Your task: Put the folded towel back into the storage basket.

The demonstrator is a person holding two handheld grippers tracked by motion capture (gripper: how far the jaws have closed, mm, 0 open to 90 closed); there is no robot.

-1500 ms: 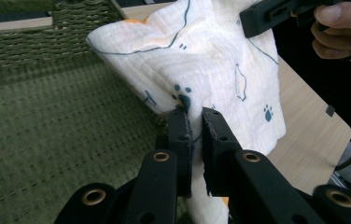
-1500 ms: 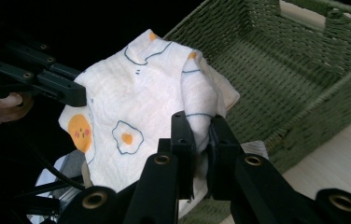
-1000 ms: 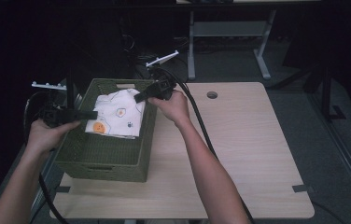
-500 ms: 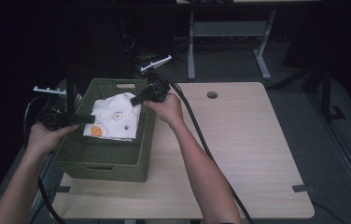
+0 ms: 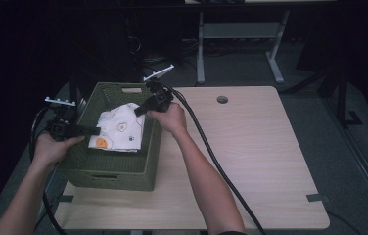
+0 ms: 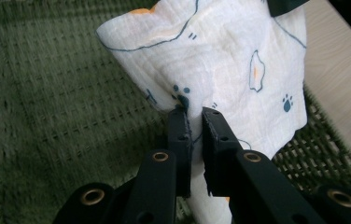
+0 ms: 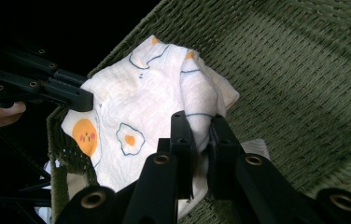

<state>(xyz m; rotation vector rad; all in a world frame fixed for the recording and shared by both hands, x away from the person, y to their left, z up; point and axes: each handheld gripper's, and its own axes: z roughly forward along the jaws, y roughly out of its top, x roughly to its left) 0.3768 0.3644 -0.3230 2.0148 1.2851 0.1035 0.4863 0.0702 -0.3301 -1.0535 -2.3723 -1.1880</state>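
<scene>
A white cloth point(image 5: 118, 131) printed with fried eggs and paw marks hangs spread over the green woven basket point(image 5: 123, 169) at the table's left. My left gripper point(image 5: 95, 131) is shut on the cloth's left edge; in the left gripper view its jaws pinch the cloth point(image 6: 239, 70) at the gripper point(image 6: 194, 114). My right gripper point(image 5: 139, 111) is shut on the cloth's far right corner. The right gripper view has the cloth point(image 7: 141, 107) bunched between the jaws at the gripper point(image 7: 198, 119), with the left gripper point(image 7: 82, 100) holding the opposite edge.
The basket's woven floor point(image 6: 61, 93) lies under the cloth. The light wooden table point(image 5: 250, 147) stretches right of the basket, with a round cable hole point(image 5: 222, 99). Thick black cables point(image 5: 206, 147) trail from the grippers across the table. Dark floor and desk legs point(image 5: 200, 54) lie beyond.
Both grippers have lifted the cloth and drawn it slightly toward the near left, and it now hangs more spread over the basket.
</scene>
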